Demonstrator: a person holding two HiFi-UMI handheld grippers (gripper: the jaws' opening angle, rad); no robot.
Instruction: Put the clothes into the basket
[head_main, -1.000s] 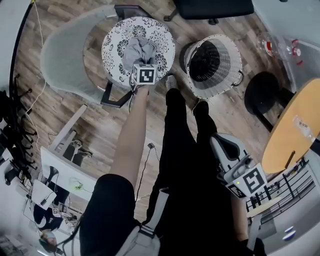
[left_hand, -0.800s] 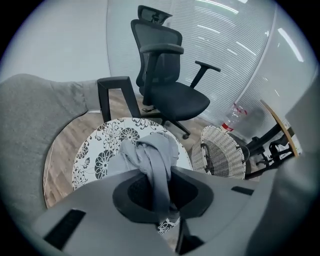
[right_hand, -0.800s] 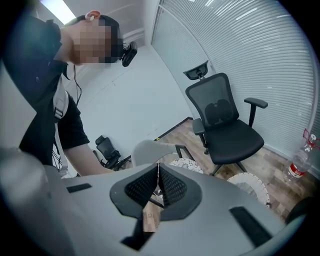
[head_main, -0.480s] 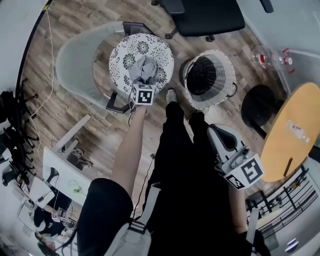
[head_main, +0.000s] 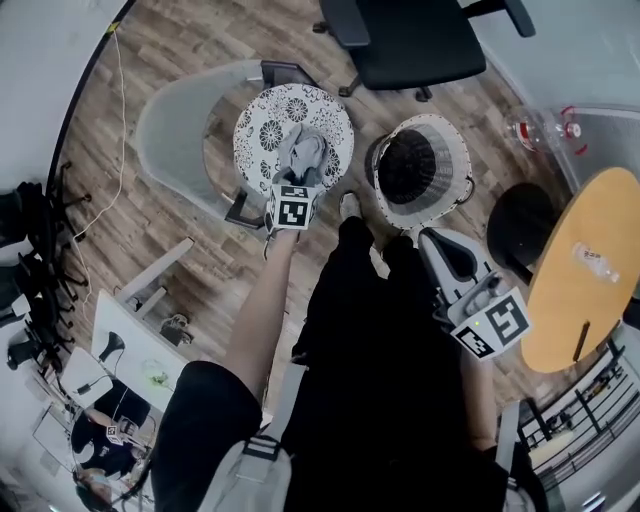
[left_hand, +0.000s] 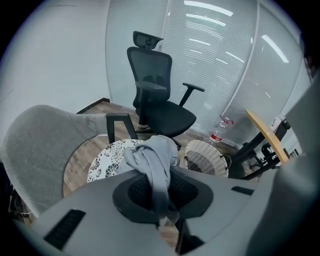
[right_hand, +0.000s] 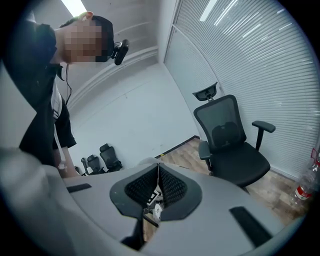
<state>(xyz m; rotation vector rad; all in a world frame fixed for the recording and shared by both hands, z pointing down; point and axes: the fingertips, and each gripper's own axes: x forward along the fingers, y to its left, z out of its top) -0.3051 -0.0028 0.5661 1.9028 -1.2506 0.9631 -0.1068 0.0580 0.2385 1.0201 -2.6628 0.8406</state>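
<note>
1. Clothes here come down to one grey garment (left_hand: 151, 159). It is pinched in the left tool (left_hand: 159, 192), whose jaws are nearly closed with a fold of cloth between the pads. The rest bunches and droops past the tips.
2. In the head view the garment (head_main: 306, 152) sits just beyond the tips of the left tool (head_main: 297, 182), over the round patterned table (head_main: 262, 128). Whether its lowest fold is clear of the table I cannot tell.
3. The basket (head_main: 452, 178) stands on the floor to the right of the left tool, near it and mouth up. It is ahead of the right tool (head_main: 432, 243).
4. The right tool's jaws (right_hand: 157, 186) are pressed together with nothing in them. It is held well back from the garment, by the person's side.
5. Handling, as I judge it:
   - The garment is soft, limp and light, with no stiffness to keep a shape.
   - It will swing and trail under the tool instead of following it rigidly.
   - It is not fragile, and the cloth should bite well on the pads.
   - A thin pinch of a single layer could creep out if a loose end snags.
6. Where to hold, as I judge it:
   - A gathered bunch of several layers near the garment's middle is best, so both ends hang short and even.
   - The present grip looks sound, but the bulk hangs on the far side of the tips.
   - That bulk would need to pass above the basket's rim before the tool lets go over the mouth.
</note>
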